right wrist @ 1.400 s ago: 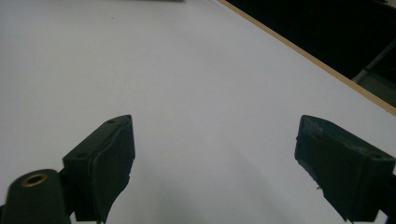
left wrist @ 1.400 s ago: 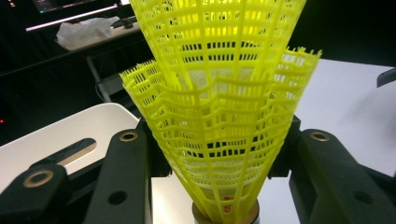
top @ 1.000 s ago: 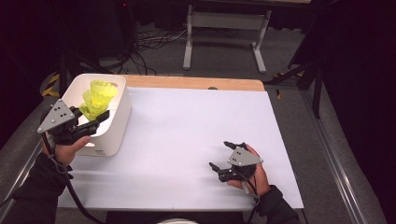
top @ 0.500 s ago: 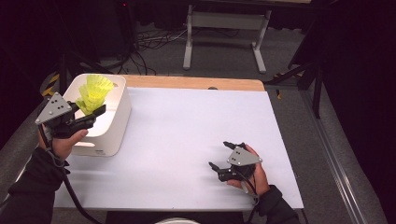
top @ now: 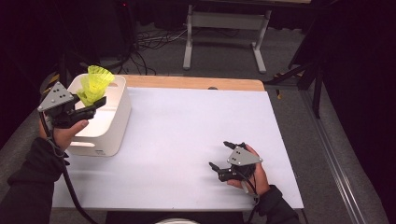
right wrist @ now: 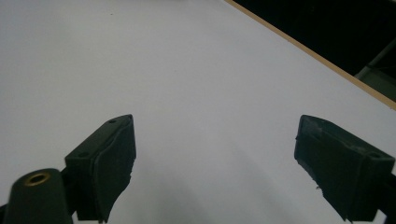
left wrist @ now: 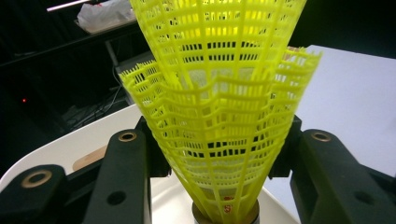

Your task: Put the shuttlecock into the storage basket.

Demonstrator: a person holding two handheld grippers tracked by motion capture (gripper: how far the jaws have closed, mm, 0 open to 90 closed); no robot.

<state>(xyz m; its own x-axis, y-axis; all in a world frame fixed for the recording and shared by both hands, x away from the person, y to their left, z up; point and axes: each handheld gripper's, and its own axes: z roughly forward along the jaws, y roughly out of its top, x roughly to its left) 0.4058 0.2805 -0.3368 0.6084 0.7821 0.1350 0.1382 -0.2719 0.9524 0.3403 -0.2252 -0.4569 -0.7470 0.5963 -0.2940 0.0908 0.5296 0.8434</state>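
Dark room, white table with wooden far edge. Left gripper clenched on stacked yellow mesh shuttlecocks, jaws pressing the skirt from both sides, as the left gripper view shows. Shuttlecocks held up over the white bin at the table's left side, cork end down near the jaws. Right gripper rests on the table near right, well apart from the bin, jaws spread wide with nothing between them.
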